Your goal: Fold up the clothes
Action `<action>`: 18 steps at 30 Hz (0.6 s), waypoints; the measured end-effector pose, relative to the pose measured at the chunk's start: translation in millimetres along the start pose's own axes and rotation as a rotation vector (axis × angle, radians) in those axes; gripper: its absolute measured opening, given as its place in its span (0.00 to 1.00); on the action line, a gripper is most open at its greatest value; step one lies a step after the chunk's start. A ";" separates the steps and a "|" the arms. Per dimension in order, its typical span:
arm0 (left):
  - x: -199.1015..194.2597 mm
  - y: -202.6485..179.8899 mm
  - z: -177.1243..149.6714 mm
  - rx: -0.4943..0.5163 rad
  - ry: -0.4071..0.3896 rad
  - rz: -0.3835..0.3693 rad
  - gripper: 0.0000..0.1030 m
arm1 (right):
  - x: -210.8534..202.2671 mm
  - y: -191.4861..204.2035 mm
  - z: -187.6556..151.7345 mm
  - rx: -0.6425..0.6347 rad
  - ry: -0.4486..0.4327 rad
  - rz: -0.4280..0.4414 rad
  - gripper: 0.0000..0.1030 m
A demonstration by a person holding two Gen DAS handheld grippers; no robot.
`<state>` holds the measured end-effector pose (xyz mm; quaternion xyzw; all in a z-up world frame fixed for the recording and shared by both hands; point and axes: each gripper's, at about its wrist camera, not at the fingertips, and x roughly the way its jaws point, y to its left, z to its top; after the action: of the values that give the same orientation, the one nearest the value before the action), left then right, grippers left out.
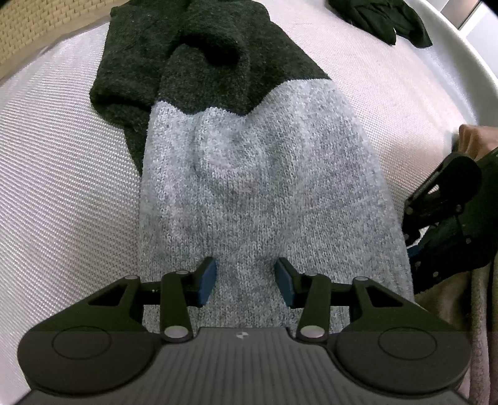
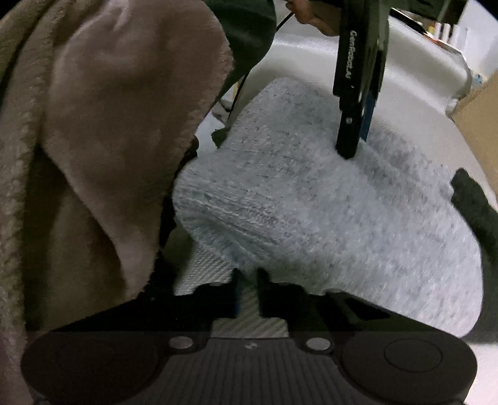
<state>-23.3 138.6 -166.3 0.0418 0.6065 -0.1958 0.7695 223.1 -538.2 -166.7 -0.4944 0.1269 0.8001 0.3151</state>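
The sweater lies lengthwise on the white woven table, its light grey lower body nearest the left gripper and its dark green upper part bunched at the far end, one sleeve crumpled beside the grey panel. It already looks narrowed — the grey panel reads as a long strip with its sides apparently turned in — so the lengthwise folds seem done, while the crosswise fold and the tidying of the green end appear still ahead. The left gripper's fingers stand apart over the near grey hem, pressing on or hovering just above the knit without pinching it. In the right wrist view the right gripper sits at the grey edge of the sweater, its fingers drawn close together with a lifted lip of knit just above them; whether cloth is actually caught I cannot tell. Another dark garment lies beyond the sweater, unfolded.
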 end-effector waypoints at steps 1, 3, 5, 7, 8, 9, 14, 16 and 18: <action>-0.1 0.3 -2.0 0.000 0.000 -0.001 0.46 | 2.4 3.2 -3.3 0.017 -0.004 0.033 0.00; -0.3 1.0 -5.9 -0.001 0.000 -0.002 0.46 | 9.4 15.8 -7.6 0.010 -0.019 0.014 0.00; -2.0 -0.3 -11.7 0.001 -0.002 0.000 0.46 | 8.0 18.8 -9.0 0.044 -0.054 -0.019 0.00; -3.1 -1.1 -16.6 0.003 -0.002 0.001 0.47 | 1.4 18.1 -9.6 0.081 -0.089 -0.078 0.01; -3.6 -1.5 -18.9 0.004 -0.001 0.002 0.47 | -2.1 16.1 -10.1 0.086 -0.081 -0.097 0.05; -4.8 -3.0 -22.0 0.006 -0.001 0.002 0.47 | -5.7 12.3 -11.3 0.090 -0.073 -0.117 0.11; -19.7 -17.1 -34.7 0.007 -0.024 -0.006 0.47 | -17.5 -24.0 -23.5 0.181 -0.046 -0.229 0.18; -29.4 -30.6 -37.0 0.029 -0.049 -0.034 0.49 | -20.2 -39.5 -27.3 0.241 -0.055 -0.250 0.18; -32.5 -39.0 -8.7 0.068 -0.064 -0.053 0.54 | -17.6 -53.6 -28.3 0.282 -0.076 -0.245 0.18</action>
<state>-51.1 113.6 -130.9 0.0456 0.5753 -0.2379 0.7813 282.5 -518.2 -159.2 -0.4266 0.1647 0.7481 0.4808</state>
